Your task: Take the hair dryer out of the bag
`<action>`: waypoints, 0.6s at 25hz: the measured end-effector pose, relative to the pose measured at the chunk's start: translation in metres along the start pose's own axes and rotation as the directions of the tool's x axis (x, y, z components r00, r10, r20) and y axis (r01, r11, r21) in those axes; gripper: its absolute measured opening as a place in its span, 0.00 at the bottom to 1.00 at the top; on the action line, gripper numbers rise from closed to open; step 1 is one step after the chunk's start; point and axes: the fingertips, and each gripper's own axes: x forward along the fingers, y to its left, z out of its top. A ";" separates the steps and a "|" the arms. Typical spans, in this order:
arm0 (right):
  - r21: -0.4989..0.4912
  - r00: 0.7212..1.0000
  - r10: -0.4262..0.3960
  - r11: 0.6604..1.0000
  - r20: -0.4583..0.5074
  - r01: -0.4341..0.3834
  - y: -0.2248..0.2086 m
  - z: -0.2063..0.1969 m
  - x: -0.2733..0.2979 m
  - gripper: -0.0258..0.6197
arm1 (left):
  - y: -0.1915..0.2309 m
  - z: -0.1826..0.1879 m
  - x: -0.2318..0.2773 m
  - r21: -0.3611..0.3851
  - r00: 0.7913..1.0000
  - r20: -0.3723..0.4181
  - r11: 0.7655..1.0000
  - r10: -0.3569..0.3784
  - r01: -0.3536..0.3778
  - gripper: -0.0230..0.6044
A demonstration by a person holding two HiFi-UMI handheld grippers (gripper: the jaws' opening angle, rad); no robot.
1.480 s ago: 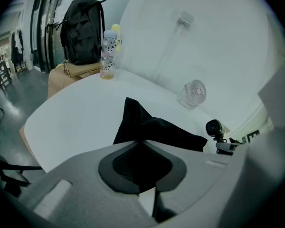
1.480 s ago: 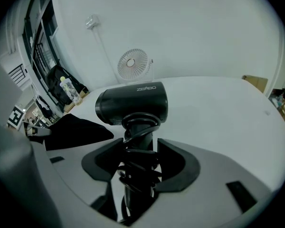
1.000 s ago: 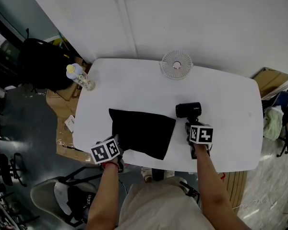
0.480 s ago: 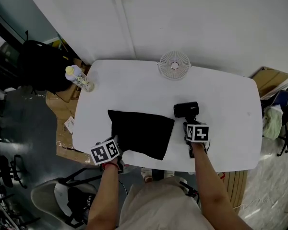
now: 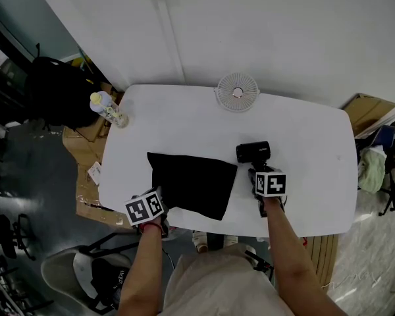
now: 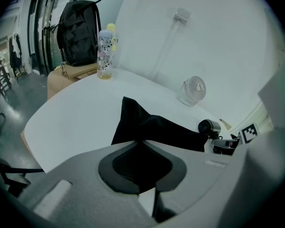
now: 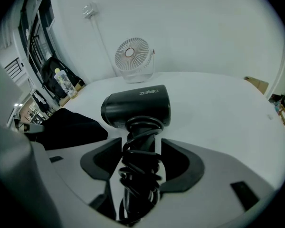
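Change since the earlier frames: the jaws of the right gripper point(image 7: 140, 148) have just been opening round the handle point(image 7: 141, 127) of the hair dryer point(image 7: 137, 106); nothing else on the table point(image 5: 303, 137) is seen to have shifted.

- Hair dryer: already out of the bag point(image 5: 192, 183). It is laid on the bare surface just beside the bag's right edge, right of centre and nearer the near edge than the far one.
- Axis: the barrel is set crosswise, parallel to the near edge. The cord-wrapped handle runs back from it toward the near edge, straight into the right gripper.
- Right gripper: jaws stand wide with the handle between them. A sliver of gap shows at one pad, so the grip is judged slack. It is pitched steeply down, the forearm reaching in over the near edge.
- Left gripper point(image 6: 141, 141): jaws together, pinched on the bag's near left corner. It is likewise pitched down, well apart from the hair dryer.
- Bag: black, flat, left of centre.
- Step judged: release. The coming move is judged a straight withdrawal along the handle's line.
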 end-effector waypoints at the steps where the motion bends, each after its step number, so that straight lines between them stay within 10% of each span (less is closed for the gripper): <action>1: -0.009 1.000 0.000 1.000 0.005 0.000 0.000 0.001 -0.001 0.44 | 0.000 0.000 0.000 0.001 1.000 0.000 1.000 0.001 -0.001 0.06; 15: -0.070 0.988 0.064 0.996 0.142 -0.055 0.013 0.018 -0.047 0.48 | -0.003 0.005 0.004 0.010 1.000 0.007 1.000 -0.002 0.002 0.06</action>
